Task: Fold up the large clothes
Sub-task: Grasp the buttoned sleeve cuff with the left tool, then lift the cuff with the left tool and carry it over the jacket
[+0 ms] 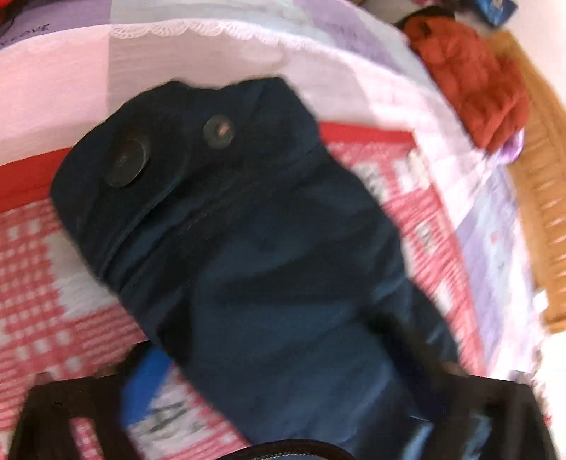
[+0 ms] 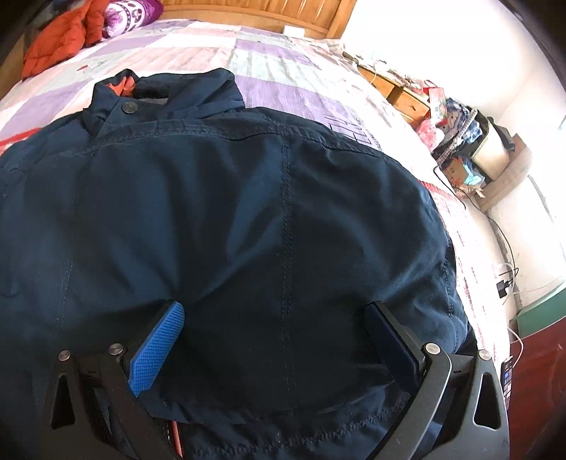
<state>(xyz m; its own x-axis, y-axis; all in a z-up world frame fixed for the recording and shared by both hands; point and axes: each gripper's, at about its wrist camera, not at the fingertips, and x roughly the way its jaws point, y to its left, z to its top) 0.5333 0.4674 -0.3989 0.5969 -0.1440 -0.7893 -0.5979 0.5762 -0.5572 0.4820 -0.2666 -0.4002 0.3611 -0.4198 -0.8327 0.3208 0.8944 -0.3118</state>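
The big dark navy cloth jacket (image 2: 247,219) lies spread on the bed with the purple, white and pink patchwork cover (image 2: 269,67), its collar at the far end. 1 round dark snap button (image 2: 129,107) sits near the collar.

The right gripper (image 2: 276,339) points forward and down over the near part of the jacket. Its 2 fingers are spread wide apart, with the blue bumpy finger pad (image 2: 157,350) on the left pressing into the cloth.

In the left wrist view, a narrow part of the jacket (image 1: 247,247) with 2 round dark buttons (image 1: 128,162) runs from the far side down into the left gripper (image 1: 283,407). The view is blurry and tilted, so I cannot tell if those fingers are closed on the cloth.

An orange puffy coat (image 2: 56,39) lies bunched at the far left of the bed, near the wooden headboard (image 2: 254,12).
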